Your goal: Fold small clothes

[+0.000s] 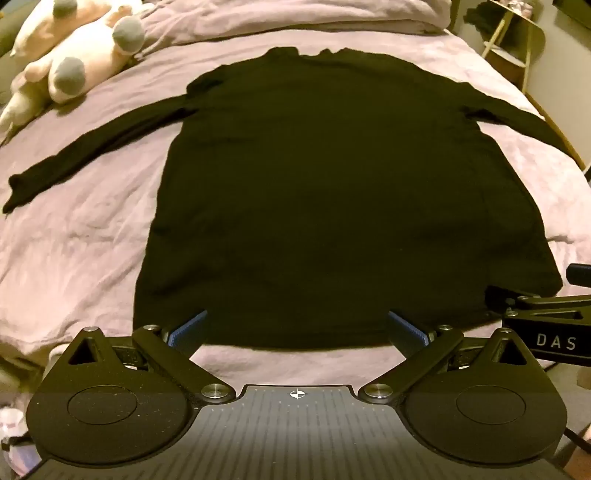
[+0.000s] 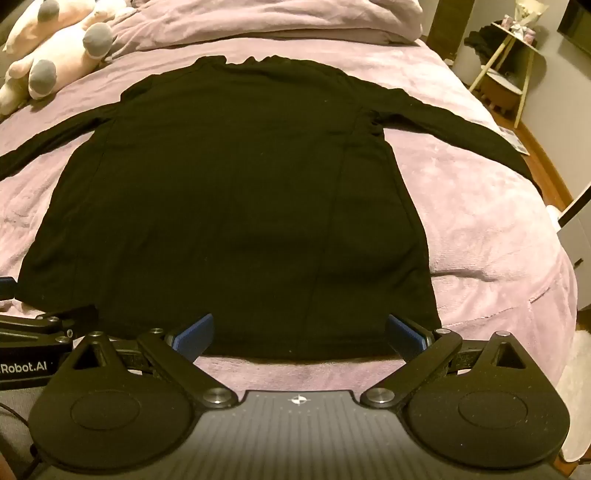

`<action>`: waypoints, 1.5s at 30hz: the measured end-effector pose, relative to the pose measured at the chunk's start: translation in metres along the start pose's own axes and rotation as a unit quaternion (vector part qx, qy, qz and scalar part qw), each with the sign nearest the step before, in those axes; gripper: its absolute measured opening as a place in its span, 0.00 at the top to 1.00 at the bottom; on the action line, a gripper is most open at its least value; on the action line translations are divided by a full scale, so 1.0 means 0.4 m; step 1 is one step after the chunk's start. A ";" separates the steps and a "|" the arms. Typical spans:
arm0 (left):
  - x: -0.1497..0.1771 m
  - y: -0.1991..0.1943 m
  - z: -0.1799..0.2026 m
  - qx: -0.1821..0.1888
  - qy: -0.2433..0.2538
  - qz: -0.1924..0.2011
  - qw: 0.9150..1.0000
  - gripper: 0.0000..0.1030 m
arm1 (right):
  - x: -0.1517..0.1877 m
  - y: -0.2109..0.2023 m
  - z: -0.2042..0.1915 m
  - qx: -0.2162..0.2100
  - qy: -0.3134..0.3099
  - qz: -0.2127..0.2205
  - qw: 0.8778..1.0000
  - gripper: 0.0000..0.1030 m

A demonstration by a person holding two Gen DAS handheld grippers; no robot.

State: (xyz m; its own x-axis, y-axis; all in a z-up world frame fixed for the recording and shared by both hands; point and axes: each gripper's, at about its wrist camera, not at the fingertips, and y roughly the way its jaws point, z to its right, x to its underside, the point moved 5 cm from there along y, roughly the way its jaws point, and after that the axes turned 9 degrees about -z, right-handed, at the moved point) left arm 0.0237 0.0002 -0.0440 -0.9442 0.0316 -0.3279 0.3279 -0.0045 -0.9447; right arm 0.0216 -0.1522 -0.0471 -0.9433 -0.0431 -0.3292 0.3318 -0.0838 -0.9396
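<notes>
A black long-sleeved top (image 1: pixel 332 192) lies flat on the pink bedspread (image 1: pixel 81 240), collar far, hem near, both sleeves spread out sideways. It also shows in the right wrist view (image 2: pixel 229 206). My left gripper (image 1: pixel 297 328) is open, its blue pads wide apart over the left part of the hem, holding nothing. My right gripper (image 2: pixel 299 332) is open over the right part of the hem, also empty. Each gripper shows at the edge of the other's view: the right one (image 1: pixel 535 317) and the left one (image 2: pixel 33 332).
A pink plush toy (image 1: pixel 74 62) lies at the far left of the bed, pillows (image 1: pixel 295 18) at the head. A small side table (image 2: pixel 506 66) stands on the floor past the bed's right edge. The bed's near edge is just below the hem.
</notes>
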 end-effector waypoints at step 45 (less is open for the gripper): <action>0.001 0.009 -0.009 -0.003 -0.002 -0.003 1.000 0.00 | -0.006 0.006 -0.002 -0.001 0.000 -0.002 1.000 0.04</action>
State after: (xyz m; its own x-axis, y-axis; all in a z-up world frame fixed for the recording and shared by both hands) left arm 0.0245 0.0039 -0.0475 -0.9465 0.0276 -0.3216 0.3218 0.0009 -0.9468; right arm 0.0246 -0.1516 -0.0487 -0.9443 -0.0421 -0.3263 0.3287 -0.0812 -0.9409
